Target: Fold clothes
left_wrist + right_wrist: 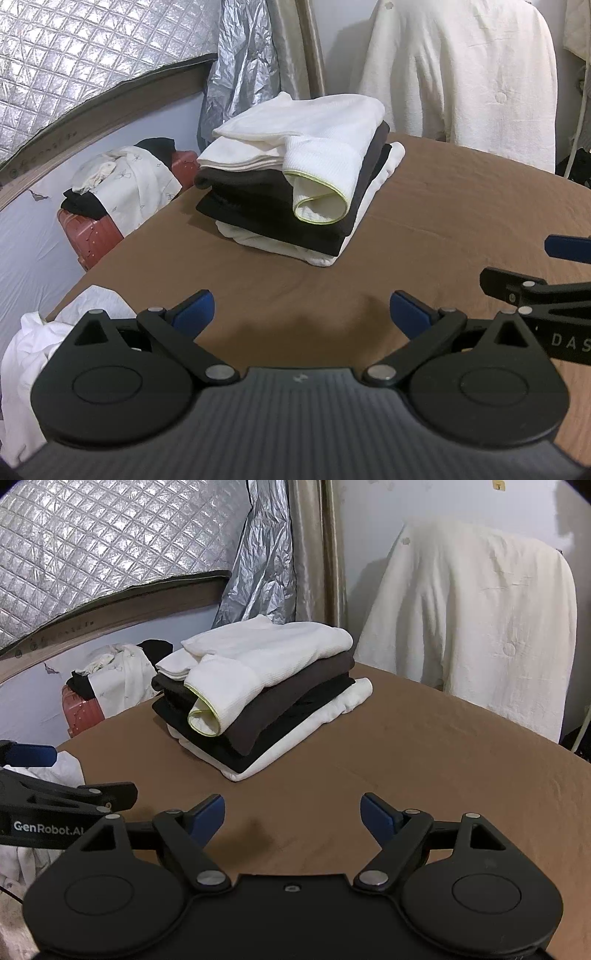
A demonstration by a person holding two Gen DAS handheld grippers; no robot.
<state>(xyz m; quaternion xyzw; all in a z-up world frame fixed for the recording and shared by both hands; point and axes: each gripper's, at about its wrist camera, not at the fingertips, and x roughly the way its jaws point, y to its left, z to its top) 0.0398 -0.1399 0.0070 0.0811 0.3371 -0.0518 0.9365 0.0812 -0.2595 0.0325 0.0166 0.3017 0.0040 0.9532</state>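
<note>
Here, left claw (301, 312) and right claw (293, 814) gape empty; folded stack (258, 690) lies ahead on brown tabletop (424, 775)

A brown-covered table (424, 236) carried the clothes. Ahead of the left gripper (301, 314), slightly to its left and well apart, a folded stack (295, 177) lay flat on the cloth: white at the bottom, dark layers between, white on top. By the table's edge, just left of that gripper, lay a crumpled white garment (40, 347).
</note>
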